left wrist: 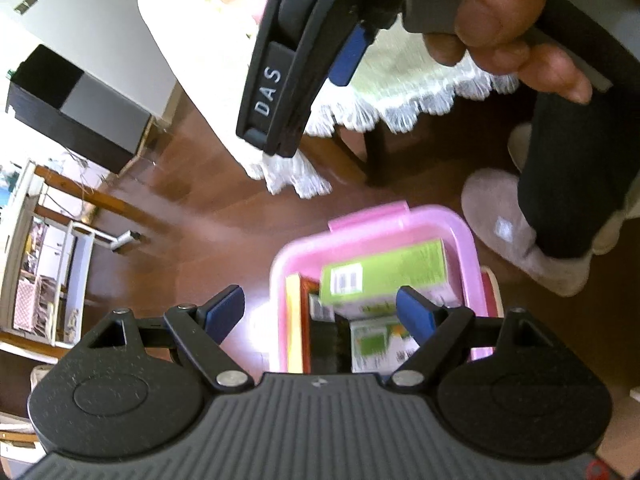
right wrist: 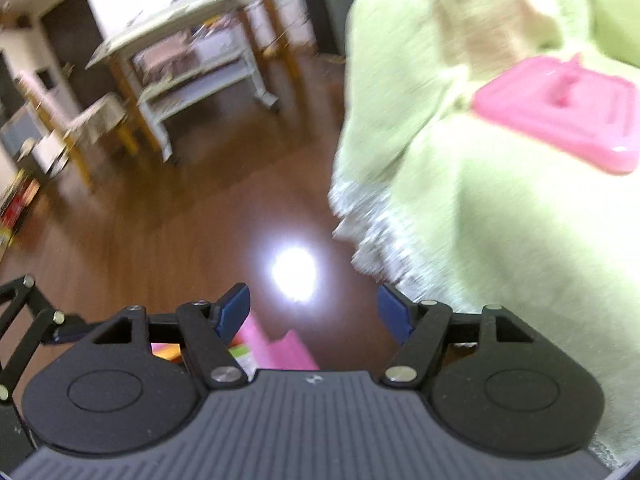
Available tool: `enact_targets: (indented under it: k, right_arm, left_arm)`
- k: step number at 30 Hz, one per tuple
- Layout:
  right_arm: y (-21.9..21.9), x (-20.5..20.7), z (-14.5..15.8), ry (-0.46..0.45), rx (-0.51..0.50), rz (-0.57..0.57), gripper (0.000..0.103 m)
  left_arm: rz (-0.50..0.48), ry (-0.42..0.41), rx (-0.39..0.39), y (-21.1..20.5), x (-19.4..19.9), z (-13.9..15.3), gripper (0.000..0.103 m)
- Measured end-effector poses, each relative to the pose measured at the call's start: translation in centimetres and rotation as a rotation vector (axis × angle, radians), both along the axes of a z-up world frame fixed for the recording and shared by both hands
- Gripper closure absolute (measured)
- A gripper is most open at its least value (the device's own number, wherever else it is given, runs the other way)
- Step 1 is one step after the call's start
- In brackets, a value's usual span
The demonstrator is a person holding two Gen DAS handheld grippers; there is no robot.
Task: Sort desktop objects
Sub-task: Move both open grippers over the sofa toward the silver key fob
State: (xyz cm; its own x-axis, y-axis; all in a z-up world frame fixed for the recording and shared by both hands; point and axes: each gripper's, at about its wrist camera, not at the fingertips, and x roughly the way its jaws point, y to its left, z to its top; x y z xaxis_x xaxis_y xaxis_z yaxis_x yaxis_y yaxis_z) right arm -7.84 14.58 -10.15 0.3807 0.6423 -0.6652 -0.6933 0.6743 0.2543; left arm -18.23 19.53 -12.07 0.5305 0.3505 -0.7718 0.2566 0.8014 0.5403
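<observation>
Nearest the left wrist lens sits the grey ribbed body of the left tool [left wrist: 320, 312], its two blue-padded fingers [left wrist: 226, 312] spread wide apart with nothing between them. Beneath it stretches the brown wooden floor [left wrist: 192, 208], and on that floor stands a pink container [left wrist: 460, 240], lid off, directly below the spread fingers. Inside the container a green box [left wrist: 384, 272] with a barcode lies tilted on top of other packets, a yellow-edged one [left wrist: 294, 320] and a green-and-white one [left wrist: 372, 344] among them; motion blur hides their print.

Above, the surface wears a pale cloth [left wrist: 420, 80] with a lace edge hanging over the side. A hand [left wrist: 508, 28] at the top of the left view grips the right tool [left wrist: 316, 80], whose black frame reads "DAS" and shows one blue pad; its fingers hang in front of the cloth edge. A person's dark trouser leg [left wrist: 568, 184] and a pinkish slipper [left wrist: 520, 236] stand just beside the container.

From the right wrist view, the right tool [right wrist: 314, 312] is likewise spread apart and empty, over the floor [right wrist: 200, 220], where a bright light reflection glares. To its right the green cloth [right wrist: 480, 240] drapes the surface, and a pink lid [right wrist: 568, 120] lies flat on top of it. A wheeled shelf cart [right wrist: 200, 60] stands well apart in the background.
</observation>
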Motion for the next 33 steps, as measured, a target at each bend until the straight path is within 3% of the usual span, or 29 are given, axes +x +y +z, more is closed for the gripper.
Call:
enact_targets:
  k: [4,9,17,20,33]
  right_arm:
    - [-1.7,1.1,1.1,-0.070,0.037,-0.100,0.035]
    - [-4.4,3.7,3.2,-0.094,0.116,-0.215,0.035]
    - [-9.6,8.9,7.8,-0.227,0.151,-0.247,0.024]
    - [-12.6,12.3,8.6,-0.172,0.175,-0.323,0.020]
    - [-21.5,20.8,8.2,-0.298,0.025,-0.484,0.020]
  left_arm:
    - [-0.027,-0.041,0.003,-0.4,1.7,0.9,0.016]
    - [-0.077,-0.078,0.025,-1.1,4.2,2.0,0.015]
    - [-0.162,-0.171,0.042,-2.8,9.1,4.1,0.009]
    - [-0.192,-0.210,0.039,-3.7,11.0,4.9,0.005]
    - [-0.299,-0.303,-0.028,-9.1,21.3,7.6,0.001]
